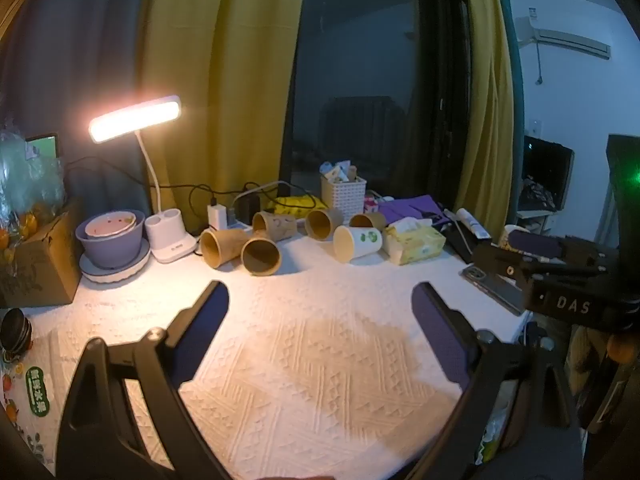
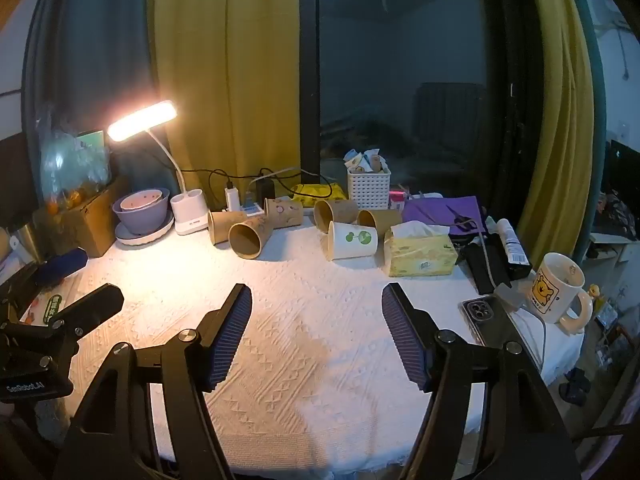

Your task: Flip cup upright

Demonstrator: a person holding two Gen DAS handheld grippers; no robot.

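**A:** What do I have on the left camera?

**B:** My left gripper (image 1: 320, 300) hangs above the white tablecloth (image 1: 304, 360), its fingers (image 1: 204, 332) spread wide with nothing between them. The right gripper (image 1: 536, 256) shows at the right edge, level over the table's side; from here I cannot tell how its jaws stand.

**A:** And the cups?

**B:** All lying on their sides at the back of the table. The white cup (image 1: 358, 243) with a green print has its mouth turned toward me, left of a tissue pack (image 1: 416, 245). Five brown cups lie around it; the nearest brown cup (image 1: 261, 255) touches another beside it. All the mouths I can see into look empty. A purple bowl (image 1: 110, 245) stands on a plate by the lamp (image 1: 134, 118) with a smaller bowl nested inside. A white basket (image 1: 343, 196) behind the cups holds small packets.

**A:** Right camera?

**B:** My right gripper (image 2: 316, 320) hovers over the cloth too, fingers (image 2: 230, 332) wide apart and holding nothing. The left gripper (image 2: 60, 292) pokes in at the left edge. The white cup (image 2: 352, 240) lies on its side well beyond the fingertips, just beside the tissue pack (image 2: 420, 254). A mug (image 2: 558, 288) with a bear picture stands upright at the right edge, near a phone (image 2: 486, 320) lying flat.
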